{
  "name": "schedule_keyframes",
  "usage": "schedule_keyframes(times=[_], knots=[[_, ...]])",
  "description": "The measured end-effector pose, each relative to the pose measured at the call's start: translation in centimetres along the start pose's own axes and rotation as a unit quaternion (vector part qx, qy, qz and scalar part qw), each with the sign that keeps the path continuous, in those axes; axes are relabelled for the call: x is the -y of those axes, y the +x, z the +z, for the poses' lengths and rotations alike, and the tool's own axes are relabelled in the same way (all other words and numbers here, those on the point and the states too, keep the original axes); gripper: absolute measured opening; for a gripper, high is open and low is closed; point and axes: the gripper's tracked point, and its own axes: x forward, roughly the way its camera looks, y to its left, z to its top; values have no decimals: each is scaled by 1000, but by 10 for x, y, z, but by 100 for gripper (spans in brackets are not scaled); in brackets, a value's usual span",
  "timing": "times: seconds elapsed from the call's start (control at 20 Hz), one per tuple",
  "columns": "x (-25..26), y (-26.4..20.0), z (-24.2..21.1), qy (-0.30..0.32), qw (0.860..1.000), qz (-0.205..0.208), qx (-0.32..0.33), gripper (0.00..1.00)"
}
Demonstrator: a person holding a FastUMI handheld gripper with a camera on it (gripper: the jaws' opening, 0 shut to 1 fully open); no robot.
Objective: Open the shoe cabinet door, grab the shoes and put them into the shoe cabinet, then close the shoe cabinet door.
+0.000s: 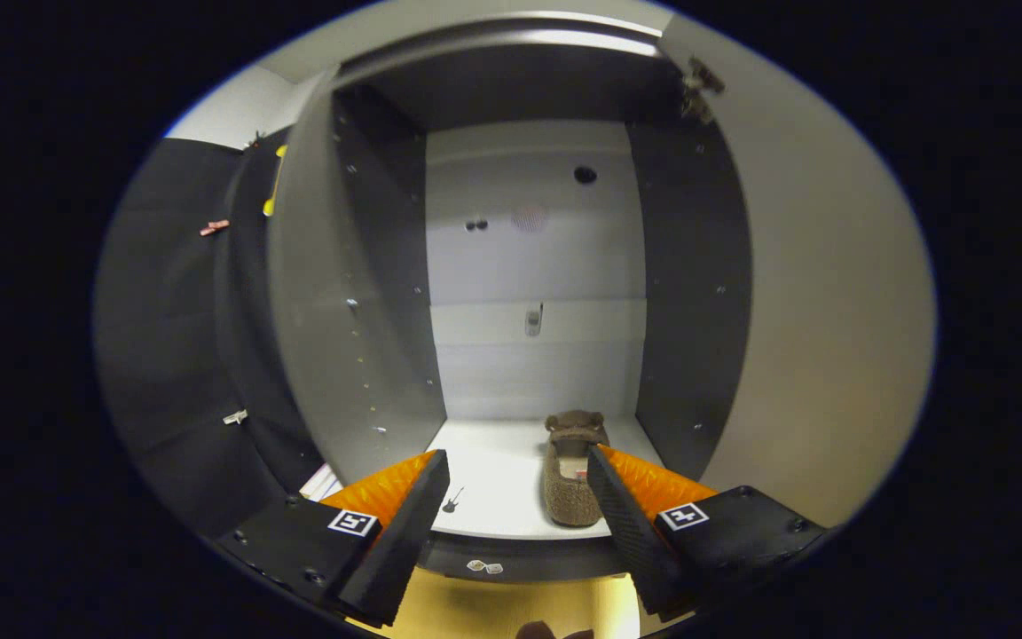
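Your tongs (pixel 520 475) stand wide apart with nothing between the fingers, pointed straight into the open shoe cabinet (pixel 369 293). The cabinet door (pixel 830 337) is swung out on the right side, its pale inner face turned toward you and a hinge (pixel 699 89) showing near its top corner. Inside, the dark side walls frame a light back panel (pixel 533 266) with a few small holes and a small fitting in the middle. One brown, fuzzy shoe (pixel 571 479) lies on the cabinet's white bottom shelf (pixel 498 488), lengthwise with one end toward you and the other toward the back panel. It sits toward the right half of the shelf, just beside your right finger (pixel 622 515), whose tip overlaps its edge in the view; you cannot tell from here whether that finger touches it. Your left finger (pixel 413 515) is well apart from the shoe, over bare shelf. A small dark mark (pixel 452 502) lies on the shelf near the left fingertip. Below the shelf's front edge, a yellowish floor (pixel 511 608) shows between the fingers.
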Motion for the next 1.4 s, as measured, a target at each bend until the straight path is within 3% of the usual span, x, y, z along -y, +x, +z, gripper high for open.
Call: schedule_keyframes(times=[0.25, 0.45, 0.7, 1.25, 1.4], knots=[[-8, -92, 12, -4, 999, 13, 48, 99], [-7, -154, -1, 21, 998, 25, 47, 99], [10, -221, -2, 24, 997, 14, 67, 99], [109, -330, 15, 12, 996, -20, 87, 98], [153, -329, 14, 6, 994, -59, 89, 98]])
